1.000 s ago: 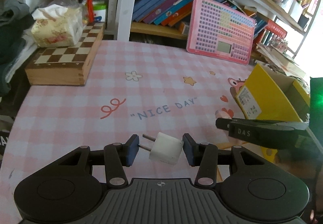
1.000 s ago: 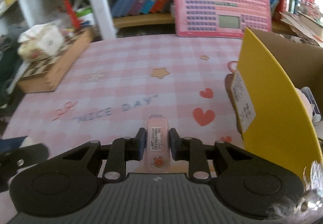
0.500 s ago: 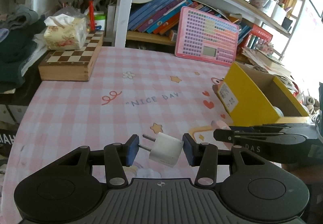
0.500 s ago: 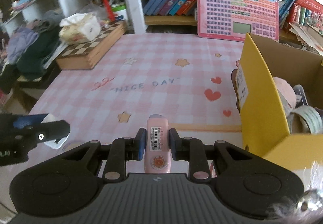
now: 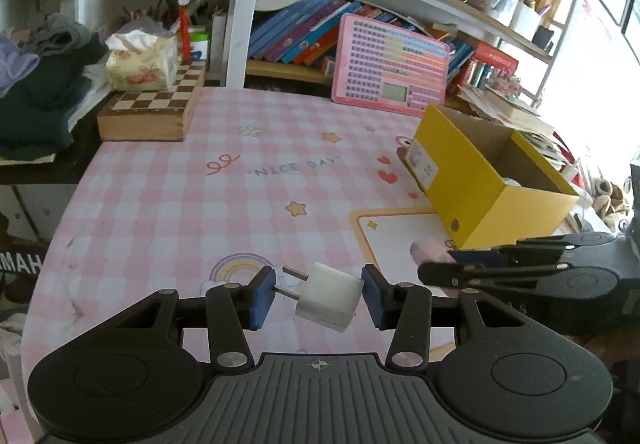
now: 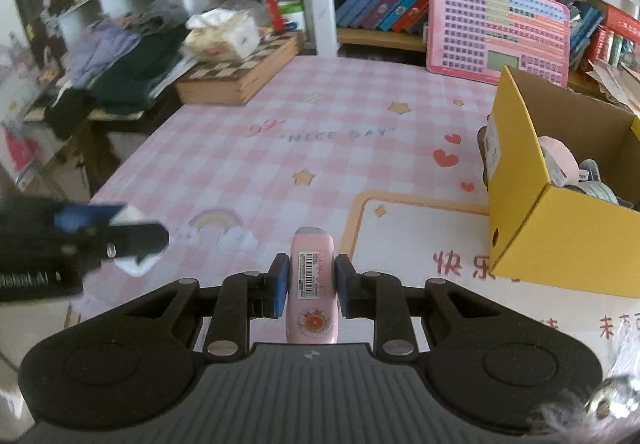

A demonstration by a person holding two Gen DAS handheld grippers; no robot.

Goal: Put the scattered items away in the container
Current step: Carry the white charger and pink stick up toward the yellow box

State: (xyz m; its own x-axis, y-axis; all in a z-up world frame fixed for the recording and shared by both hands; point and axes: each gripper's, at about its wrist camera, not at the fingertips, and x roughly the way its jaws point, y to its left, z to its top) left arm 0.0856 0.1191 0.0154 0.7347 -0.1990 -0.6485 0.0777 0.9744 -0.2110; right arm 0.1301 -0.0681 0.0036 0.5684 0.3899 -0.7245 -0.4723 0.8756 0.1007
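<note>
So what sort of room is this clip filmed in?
Most likely a home study or a child's room: crowded shelves of books, a pink checked "NICE DAY" desk mat, and a chess box with tissues on top.

White plug (image 5: 329,300) – pink case (image 6: 313,294) – aloft

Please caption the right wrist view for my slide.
Right tool grips a pink case near the yellow box.

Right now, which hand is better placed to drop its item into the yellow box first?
Right. Its gripper, shut on the pink case, sits nearer the yellow box than the left gripper holding the white plug.
</note>
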